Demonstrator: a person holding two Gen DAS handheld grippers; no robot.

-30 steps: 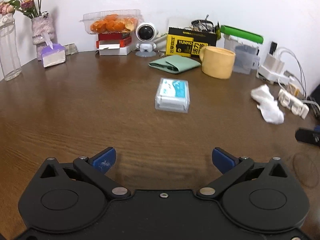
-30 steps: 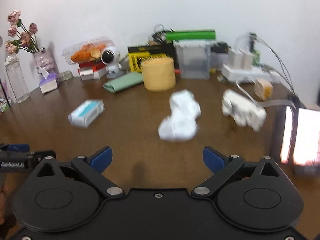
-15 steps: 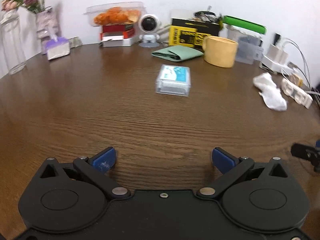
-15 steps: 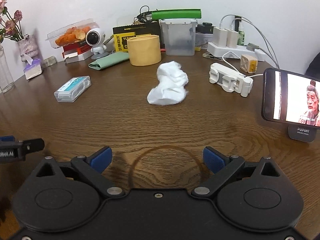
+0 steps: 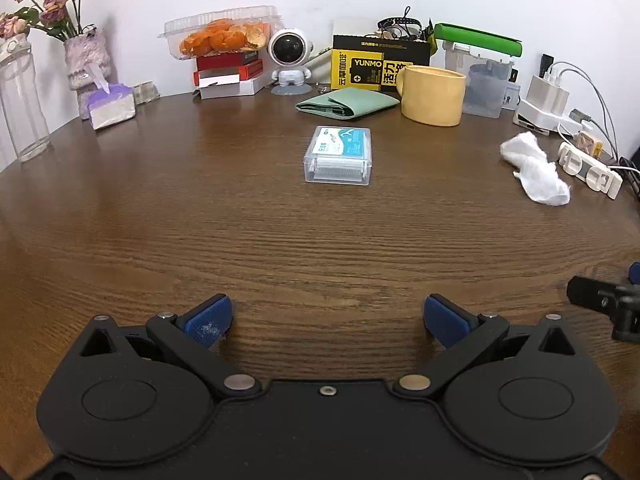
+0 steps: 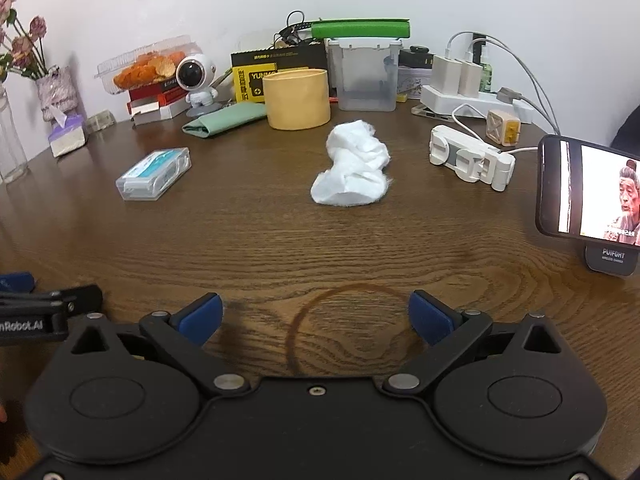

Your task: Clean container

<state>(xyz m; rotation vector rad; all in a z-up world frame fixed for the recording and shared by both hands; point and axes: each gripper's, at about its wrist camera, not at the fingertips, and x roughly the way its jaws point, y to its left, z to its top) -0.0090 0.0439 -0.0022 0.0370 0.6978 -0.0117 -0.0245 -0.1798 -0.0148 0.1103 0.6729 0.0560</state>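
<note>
Clear plastic container (image 5: 338, 155) lies flat mid-table, lid on, well ahead of left gripper (image 5: 327, 316). White crumpled cloth (image 6: 353, 169) sits apart, ahead of right gripper (image 6: 316, 314). Both grippers spread wide, empty, over wooden table (image 5: 200, 220).

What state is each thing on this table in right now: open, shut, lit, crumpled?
Left gripper: open, empty.
Right gripper: open, empty.
Clear box: lid shut, lying flat.
White cloth: crumpled, untouched.
Yellow cup: upright.
Phone: screen lit.
Snack clamshell: closed.
</note>
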